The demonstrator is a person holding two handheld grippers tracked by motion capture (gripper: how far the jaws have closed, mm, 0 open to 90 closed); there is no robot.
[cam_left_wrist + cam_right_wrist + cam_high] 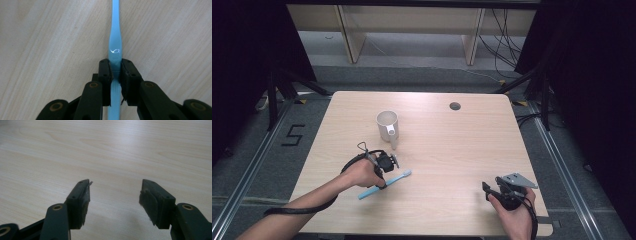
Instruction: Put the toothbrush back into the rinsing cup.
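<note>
Between the jaws of the left gripper [115, 75] sits the blue toothbrush [115, 47], clamped at mid-handle, flat on the table [50, 50]. Looks like the pick-up step; next, lift toward the mug [387, 125], probably. Right gripper [113, 195] gapes, holding nothing.

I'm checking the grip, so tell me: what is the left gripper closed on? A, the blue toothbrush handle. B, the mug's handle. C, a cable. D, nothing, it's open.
A: in the left gripper view, the left gripper has both jaws pressed against the blue toothbrush, which lies on the table.
</note>
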